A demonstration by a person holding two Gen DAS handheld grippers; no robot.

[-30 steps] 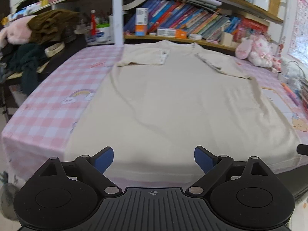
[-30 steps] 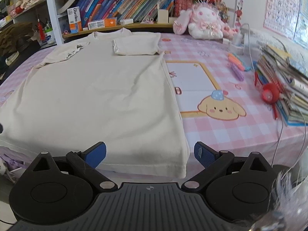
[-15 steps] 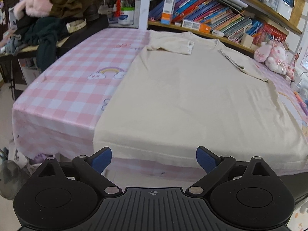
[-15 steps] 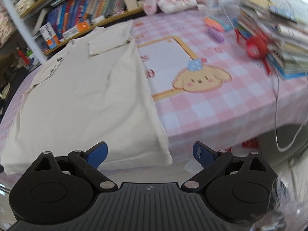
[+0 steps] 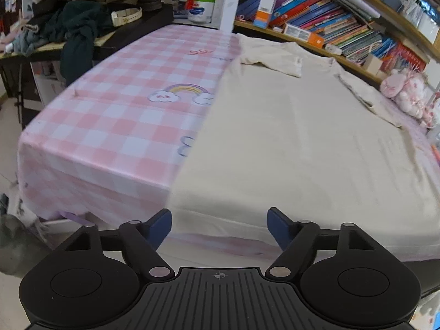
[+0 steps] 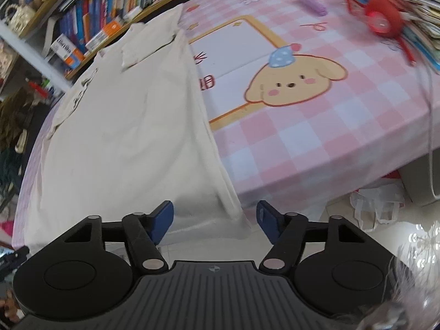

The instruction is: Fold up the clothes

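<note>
A cream T-shirt [image 5: 288, 137] lies flat on the pink checked tablecloth [image 5: 115, 121], sleeves folded inward, hem hanging over the near table edge. My left gripper [image 5: 219, 227] hovers at the hem's left corner; its jaws are closing, the hem edge lies between the blue pads, and they do not press on it. In the right wrist view the same T-shirt [image 6: 129, 137] fills the left half. My right gripper [image 6: 214, 220] is at the hem's right corner, jaws closing with the corner between the pads, still apart from the cloth.
Bookshelves [image 5: 330, 27] run along the far side. A pile of dark clothes [image 5: 77, 22] sits on a side table at the left. A pink plush toy [image 5: 407, 93] lies at the far right. A red object [image 6: 382, 19] and stacked books lie right of the dog print [image 6: 297, 82].
Both grippers slid outward along the hem toward its corners and dipped lower. Both pairs of jaws have narrowed. The right wrist view has rolled, tilting the table.
</note>
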